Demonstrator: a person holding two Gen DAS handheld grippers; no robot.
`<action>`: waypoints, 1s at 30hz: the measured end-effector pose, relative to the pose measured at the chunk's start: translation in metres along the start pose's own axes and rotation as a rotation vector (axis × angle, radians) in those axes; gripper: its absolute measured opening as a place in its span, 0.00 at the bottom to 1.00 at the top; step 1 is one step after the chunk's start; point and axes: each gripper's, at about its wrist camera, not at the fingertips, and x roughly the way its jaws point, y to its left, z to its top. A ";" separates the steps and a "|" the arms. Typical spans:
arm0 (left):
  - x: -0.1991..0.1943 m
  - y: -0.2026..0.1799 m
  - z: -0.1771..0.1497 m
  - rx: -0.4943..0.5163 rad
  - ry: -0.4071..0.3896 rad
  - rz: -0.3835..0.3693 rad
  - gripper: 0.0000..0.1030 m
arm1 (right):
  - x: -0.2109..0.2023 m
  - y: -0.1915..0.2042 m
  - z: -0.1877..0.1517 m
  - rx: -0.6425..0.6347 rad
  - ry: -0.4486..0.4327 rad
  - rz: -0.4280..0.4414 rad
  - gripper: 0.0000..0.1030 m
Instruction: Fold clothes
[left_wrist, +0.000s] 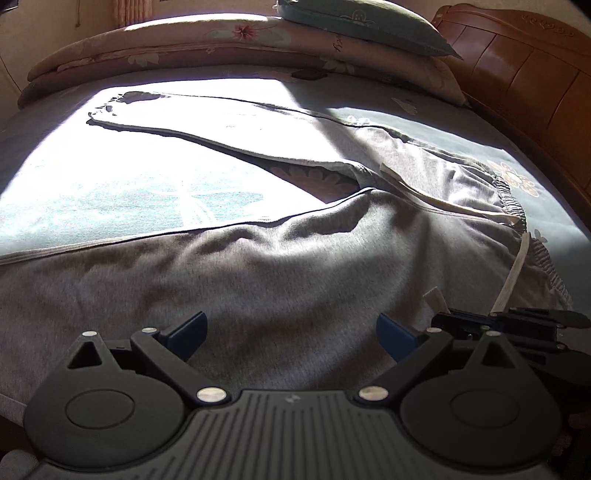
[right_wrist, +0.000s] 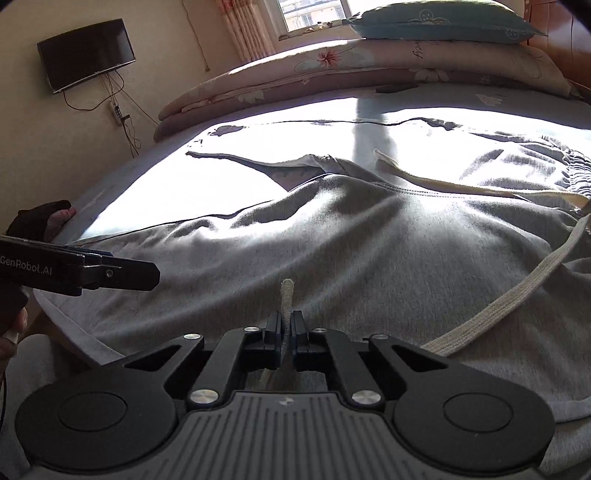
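A sunny bedroom, with grey pants (left_wrist: 295, 266) spread flat on the bed (left_wrist: 110, 199).

The right gripper (right_wrist: 285, 328) has its fingers squeezed together on the white drawstring (right_wrist: 286, 291) tip, near the waistband (left_wrist: 513, 206). The left gripper (left_wrist: 291, 328) hangs over the near pant leg with its fingers wide apart, holding nothing. If the right hand pulls hard, I think the string could slide out or bunch up the waist, because only the string is pinched, not the cloth. The bed edge is close on the near side. The far side, up to the folded quilt (right_wrist: 332, 70), is bare and gives lots of room for folding.
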 end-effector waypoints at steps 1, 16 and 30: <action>-0.003 0.005 0.001 -0.014 -0.012 0.003 0.95 | -0.002 0.006 0.005 -0.016 -0.021 0.013 0.06; -0.004 0.007 -0.004 0.030 -0.026 0.026 0.95 | -0.047 -0.011 0.009 0.083 -0.056 -0.148 0.35; -0.009 -0.044 -0.006 0.142 0.003 -0.028 0.95 | -0.057 -0.135 -0.004 0.327 -0.002 -0.502 0.39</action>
